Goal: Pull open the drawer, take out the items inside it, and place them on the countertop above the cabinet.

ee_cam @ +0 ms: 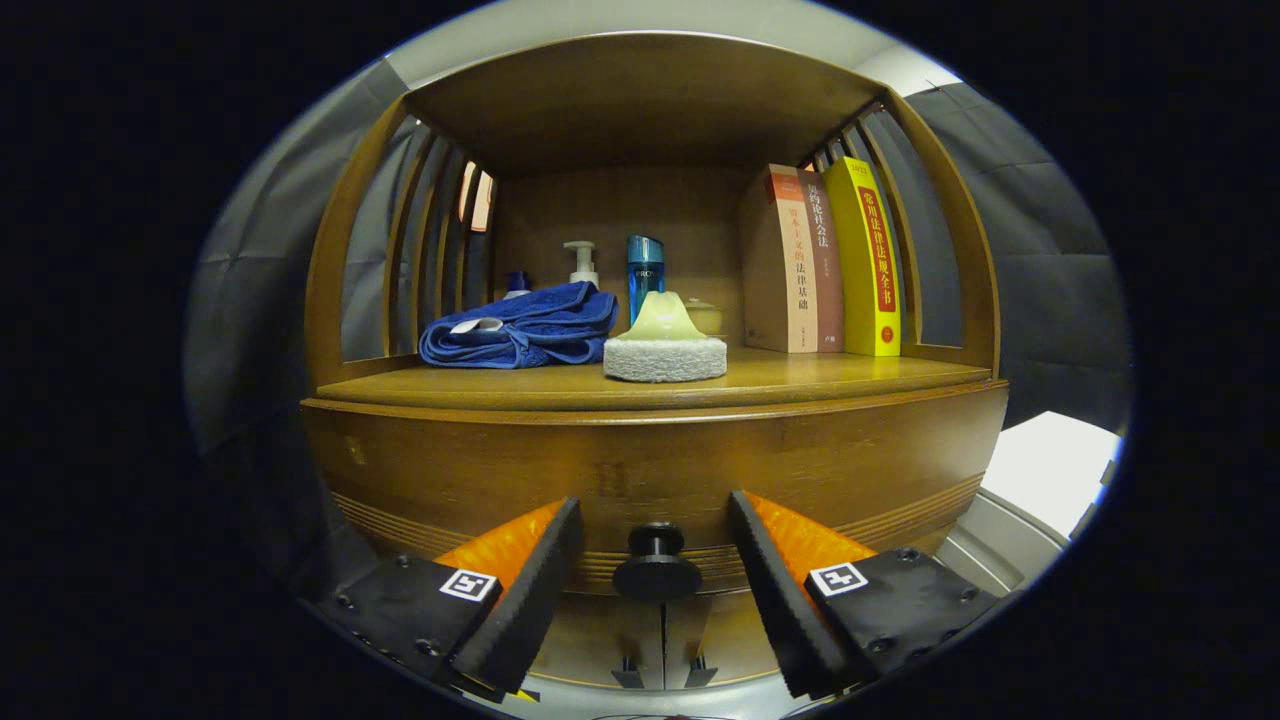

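Note:
A wooden cabinet fills the view; its drawer front (650,465) is shut and carries a dark round knob (656,565). My gripper (655,520) is open, its two fingers standing either side of the knob with a gap on each side, not touching it. Above the drawer lies the countertop (800,375). What the drawer holds is hidden.
On the countertop sit a folded blue towel (520,328), a white scrub pad with a pale handle (665,345), a pump bottle (582,265), a blue bottle (645,270) and three upright books (825,260). Slatted sides and a wooden roof enclose the shelf.

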